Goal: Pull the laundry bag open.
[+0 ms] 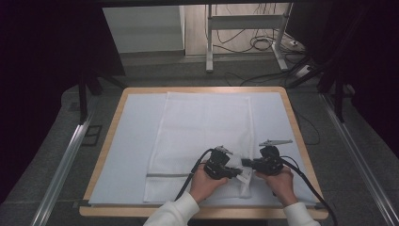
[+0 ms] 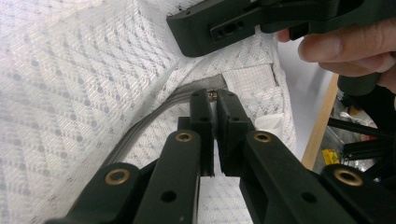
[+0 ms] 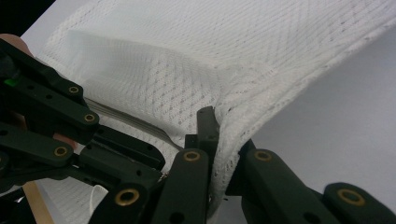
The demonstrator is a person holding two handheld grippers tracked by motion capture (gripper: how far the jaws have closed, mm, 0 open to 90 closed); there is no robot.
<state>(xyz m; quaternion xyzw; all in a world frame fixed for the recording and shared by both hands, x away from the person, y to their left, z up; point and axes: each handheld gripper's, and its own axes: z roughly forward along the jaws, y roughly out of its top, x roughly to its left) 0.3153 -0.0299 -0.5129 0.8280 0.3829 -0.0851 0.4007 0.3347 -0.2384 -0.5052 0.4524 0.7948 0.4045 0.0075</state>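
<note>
We see a white mesh laundry bag lying flat on a pale sheet that covers the wooden table. The bag runs lengthwise from the far edge toward the person, with a grey zipper band across its near end.

Both hands work at the bag's near right corner, close together. The left gripper is held in the left hand; in the left gripper view its jaws are together on a small metal piece at the end of the grey zipper, which looks like the zipper pull, though it is too small for us to be sure.

The right gripper sits in the right hand, just beside the left one. In the right gripper view its jaws are clamped on a fold of the mesh bag, and the fabric rises off the sheet there, pulled into a ridge.

Beyond the table we note a grey floor, a metal frame and loose cables.
</note>
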